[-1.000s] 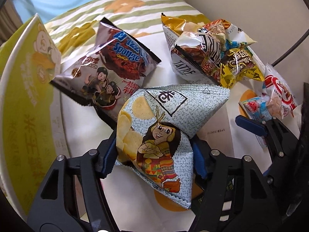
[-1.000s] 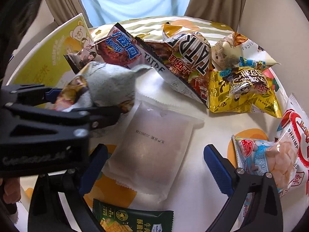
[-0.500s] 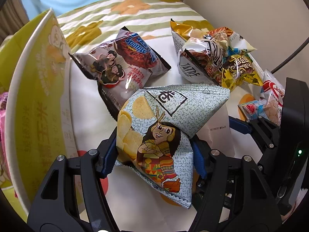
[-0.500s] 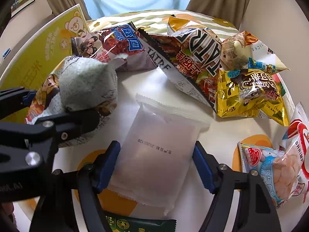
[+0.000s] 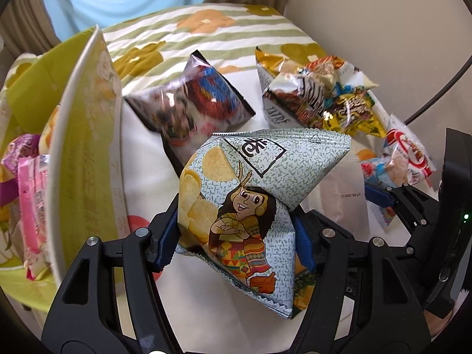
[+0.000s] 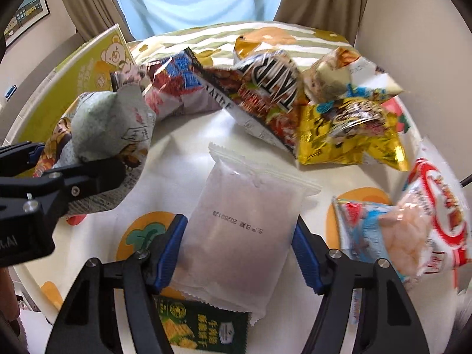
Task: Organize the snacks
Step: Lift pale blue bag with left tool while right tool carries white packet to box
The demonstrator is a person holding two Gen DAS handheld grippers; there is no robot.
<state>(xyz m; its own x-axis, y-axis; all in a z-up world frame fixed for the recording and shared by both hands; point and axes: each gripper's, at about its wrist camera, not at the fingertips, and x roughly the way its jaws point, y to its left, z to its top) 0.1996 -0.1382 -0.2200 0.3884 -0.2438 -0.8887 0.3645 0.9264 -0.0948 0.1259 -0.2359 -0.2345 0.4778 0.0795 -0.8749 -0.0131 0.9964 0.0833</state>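
My left gripper (image 5: 234, 239) is shut on a pale green chip bag (image 5: 265, 171) printed with a cartoon figure, held off the table beside the yellow-green box (image 5: 79, 147). The right wrist view shows that bag (image 6: 106, 124) at the left, pinched in the left gripper (image 6: 56, 162). My right gripper (image 6: 239, 250) is closing its jaws on a plain white packet (image 6: 244, 206) with a printed date. Both blue pads touch the packet's long sides, and it stays sharp while the table blurs. In the left wrist view the white packet (image 5: 345, 194) shows behind the chip bag.
Pink and purple packets (image 5: 29, 194) lie inside the box. On the table are a dark Sponge bag (image 5: 200, 109), a crumpled pile of bags (image 5: 312, 94), a yellow foil bag (image 6: 348, 135), shrimp cracker bags (image 6: 413, 221) and a green cracker packet (image 6: 203, 327). A wall stands at the right.
The right gripper's jaws closed from wide apart onto the white packet's sides. The left gripper rose with the chip bag and shifted toward the box, whose inside now shows.
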